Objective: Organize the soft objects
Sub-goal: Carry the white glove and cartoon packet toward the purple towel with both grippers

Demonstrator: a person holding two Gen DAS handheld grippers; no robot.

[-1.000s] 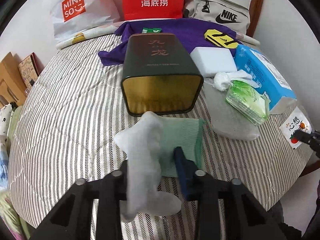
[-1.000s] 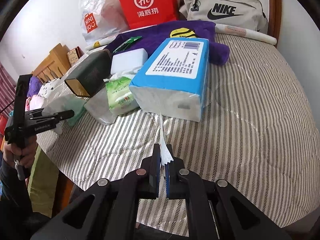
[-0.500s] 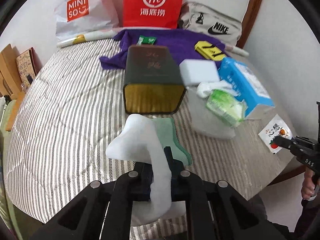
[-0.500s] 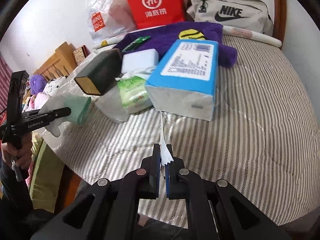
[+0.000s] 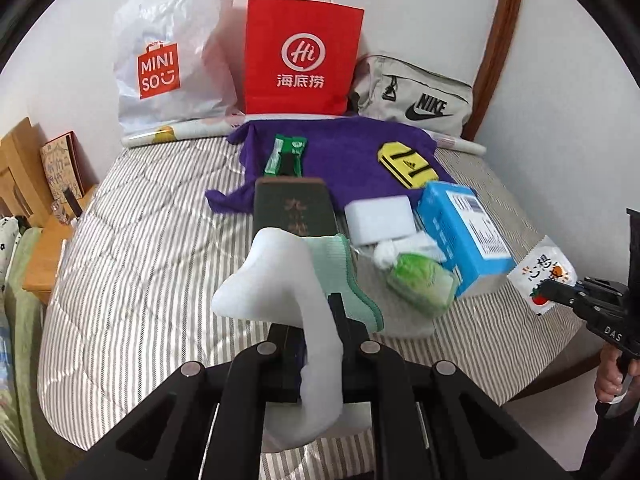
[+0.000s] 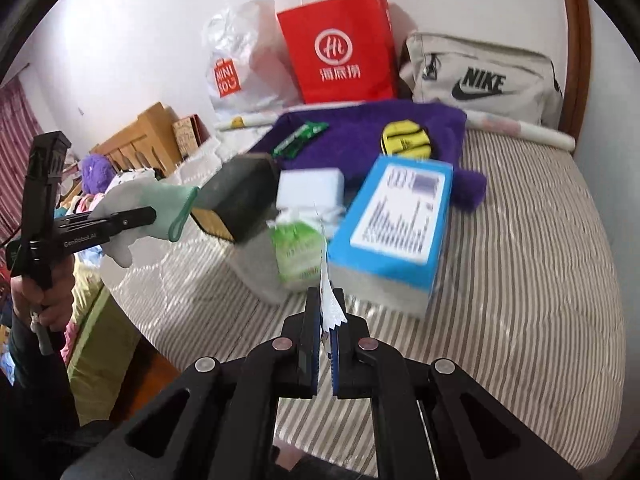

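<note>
While the sorting is, by the look of it, at an early stage, the pale grey knitted glove with a mint-green cuff (image 5: 280, 280) hangs clear of the bed, pinched in the closed jaws of the left gripper (image 5: 316, 336); its fingers droop below the jaws. The right gripper (image 6: 326, 320), seen from the left wrist at 3 o'clock, is clamped on a small white sachet with a printed fruit motif (image 5: 544, 276), also off the bed. Both pieces are picked but not yet deposited. Left lying on the striped grey quilt (image 5: 140, 248), going outward from the glove: a dark green tin lying on its side (image 5: 294, 208) at 12 o'clock, a white sponge block (image 5: 378, 218) and green tissue pack (image 5: 420, 282) at 2 o'clock, a blue tissue package (image 5: 460, 236) beyond, and a purple fleece cloth (image 5: 348, 148) further back. Which container is meant to receive the soft items cannot be told.
</note>
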